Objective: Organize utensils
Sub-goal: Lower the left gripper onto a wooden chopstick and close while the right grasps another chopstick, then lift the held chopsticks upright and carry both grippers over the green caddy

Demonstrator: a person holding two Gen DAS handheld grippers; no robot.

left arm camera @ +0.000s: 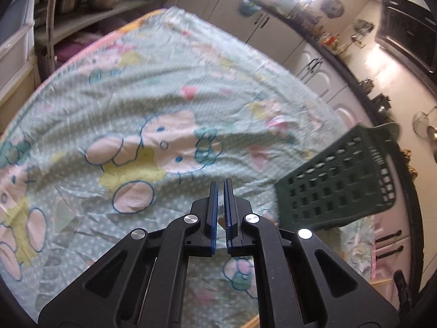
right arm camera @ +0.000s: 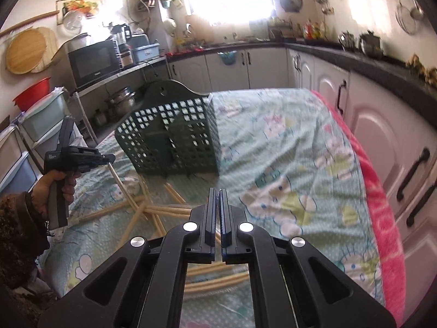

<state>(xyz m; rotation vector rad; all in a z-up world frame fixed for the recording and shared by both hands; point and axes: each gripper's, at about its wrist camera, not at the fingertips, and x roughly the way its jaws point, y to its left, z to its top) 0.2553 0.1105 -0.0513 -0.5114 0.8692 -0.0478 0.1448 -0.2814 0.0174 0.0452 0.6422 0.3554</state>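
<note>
We cannot see clearly what is inside the dark green basket [right arm camera: 174, 134]: through its square holes we make out only an inner dividing wall, and the contents, if any, are hidden. In the left wrist view the same basket [left arm camera: 336, 183] is blurred and partly cut by our own gripper arm. The wooden utensils [right arm camera: 153, 207] lie on the cloth in a loose crossed heap just in front of the basket; their lower ends are covered by the right gripper [right arm camera: 217, 191], so we cannot count them. More pale sticks appear under this gripper, between its arms.

The basket stands on the table, which is covered with a light green cartoon cloth [left arm camera: 153, 104], with a pink cloth edge [right arm camera: 382, 210] on the side toward the white cabinets [right arm camera: 363, 125].

The fingers of the right gripper are pressed almost together, only a thin line of light between the blue pads, and nothing is held there. The left gripper [left arm camera: 220, 184] shows a narrow gap between its pads; something small and pale is visible low between them, but we cannot tell what it is or whether it is gripped. In the right wrist view the left gripper [right arm camera: 110, 158] is held by a hand [right arm camera: 52, 186] above the utensils, beside the basket, and its tip is too small to read.
</note>
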